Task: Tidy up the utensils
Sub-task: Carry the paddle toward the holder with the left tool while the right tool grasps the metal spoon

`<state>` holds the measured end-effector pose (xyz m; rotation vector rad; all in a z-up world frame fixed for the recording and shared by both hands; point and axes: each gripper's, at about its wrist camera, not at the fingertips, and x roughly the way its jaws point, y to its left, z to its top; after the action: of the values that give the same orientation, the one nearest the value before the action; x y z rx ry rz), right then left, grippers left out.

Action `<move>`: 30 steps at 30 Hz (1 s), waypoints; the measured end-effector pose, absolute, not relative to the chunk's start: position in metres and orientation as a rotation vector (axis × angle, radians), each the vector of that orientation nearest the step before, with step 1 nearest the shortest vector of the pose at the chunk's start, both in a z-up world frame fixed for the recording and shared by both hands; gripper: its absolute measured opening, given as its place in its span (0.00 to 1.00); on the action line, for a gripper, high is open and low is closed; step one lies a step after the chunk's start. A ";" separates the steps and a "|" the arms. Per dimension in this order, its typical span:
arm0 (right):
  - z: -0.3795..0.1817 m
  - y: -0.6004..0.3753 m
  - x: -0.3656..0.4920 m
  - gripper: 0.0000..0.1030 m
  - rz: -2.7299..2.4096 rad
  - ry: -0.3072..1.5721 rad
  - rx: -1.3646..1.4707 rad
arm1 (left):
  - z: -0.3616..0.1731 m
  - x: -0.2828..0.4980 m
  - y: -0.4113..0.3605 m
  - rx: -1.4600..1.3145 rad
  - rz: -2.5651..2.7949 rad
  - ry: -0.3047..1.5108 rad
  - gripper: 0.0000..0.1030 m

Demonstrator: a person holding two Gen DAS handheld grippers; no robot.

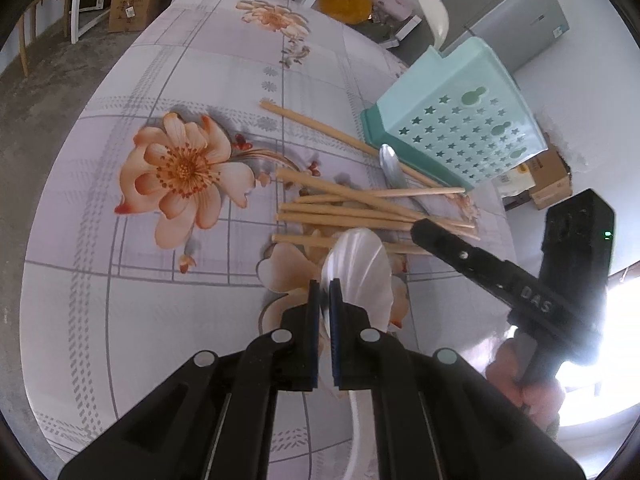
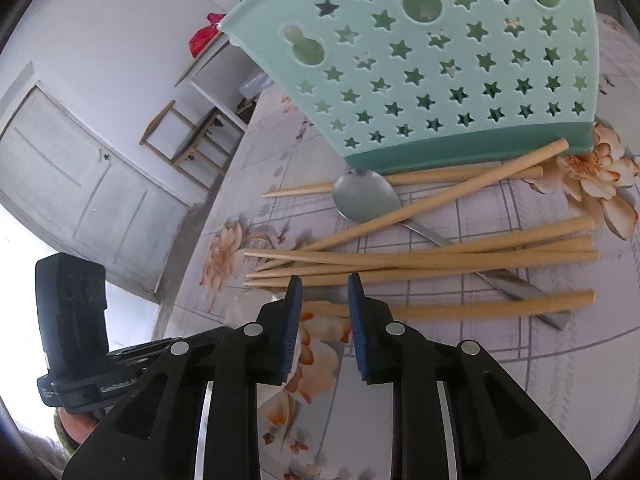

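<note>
My left gripper (image 1: 325, 292) is shut on the edge of a white scalloped spoon (image 1: 360, 264), held just above the floral tablecloth (image 1: 160, 260); its handle runs back under the jaws. Beyond it lies a loose pile of wooden chopsticks (image 1: 360, 208) (image 2: 440, 260) over a metal spoon (image 1: 389, 166) (image 2: 366, 196). A teal star-holed utensil holder (image 1: 460, 128) (image 2: 440, 60) stands behind them. My right gripper (image 2: 323, 282) (image 1: 420, 227) hovers at the near edge of the pile. Its jaws are narrowly apart, with nothing pressed between the blue pads (image 2: 292, 312).
One chopstick (image 1: 312, 122) lies apart, left of the holder. The table edge curves round the left side (image 1: 52, 200). Off the table are a grey cabinet (image 1: 516, 16), a white chair (image 1: 432, 8), cardboard boxes (image 1: 132, 4) and a wooden chair (image 2: 188, 136).
</note>
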<state>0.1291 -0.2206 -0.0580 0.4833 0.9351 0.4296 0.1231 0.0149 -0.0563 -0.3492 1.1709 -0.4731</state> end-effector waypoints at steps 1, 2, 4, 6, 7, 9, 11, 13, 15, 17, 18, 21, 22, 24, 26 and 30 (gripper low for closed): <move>-0.059 -0.222 0.129 0.24 0.423 0.934 0.482 | -0.056 0.122 0.016 -0.359 -0.485 1.163 0.03; -0.059 -0.225 0.126 0.24 0.419 0.931 0.479 | -0.055 0.119 0.018 -0.376 -0.499 1.151 0.02; -0.058 -0.229 0.122 0.25 0.420 0.921 0.472 | -0.053 0.116 0.021 -0.399 -0.517 1.132 0.01; -0.048 -0.232 0.116 0.29 0.452 0.881 0.449 | -0.050 0.115 0.024 -0.409 -0.523 1.107 0.01; -0.043 -0.233 0.114 0.34 0.456 0.863 0.430 | -0.050 0.114 0.027 -0.414 -0.523 1.097 0.01; -0.031 -0.231 0.114 0.44 0.455 0.826 0.376 | -0.047 0.113 0.031 -0.433 -0.527 1.074 0.01; -0.021 -0.226 0.119 0.48 0.440 0.797 0.319 | -0.044 0.113 0.037 -0.443 -0.522 1.047 0.01; -0.016 -0.219 0.129 0.49 0.428 0.780 0.260 | -0.042 0.113 0.041 -0.447 -0.517 1.023 0.01; -0.015 -0.207 0.140 0.54 0.419 0.772 0.204 | -0.040 0.113 0.045 -0.452 -0.513 1.008 0.01; -0.019 -0.192 0.152 0.56 0.402 0.777 0.125 | -0.039 0.113 0.048 -0.460 -0.512 0.997 0.01; -0.021 -0.189 0.157 0.57 0.390 0.780 0.095 | -0.039 0.114 0.049 -0.463 -0.512 0.992 0.01; -0.034 -0.182 0.170 0.57 0.349 0.806 0.013 | -0.039 0.116 0.053 -0.468 -0.511 0.984 0.01; -0.038 -0.180 0.173 0.57 0.335 0.815 -0.003 | -0.040 0.116 0.054 -0.471 -0.512 0.983 0.01; -0.043 -0.177 0.178 0.57 0.314 0.830 -0.032 | -0.041 0.118 0.056 -0.471 -0.513 0.980 0.01; -0.049 -0.173 0.182 0.57 0.298 0.842 -0.049 | -0.042 0.120 0.057 -0.473 -0.514 0.980 0.01; -0.058 -0.164 0.192 0.54 0.282 0.868 -0.059 | -0.045 0.123 0.058 -0.477 -0.512 0.984 0.01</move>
<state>0.1917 -0.1637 -0.0584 -0.0590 0.8682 0.2818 0.1234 0.0584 -0.0452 -0.4771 0.9842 -0.5117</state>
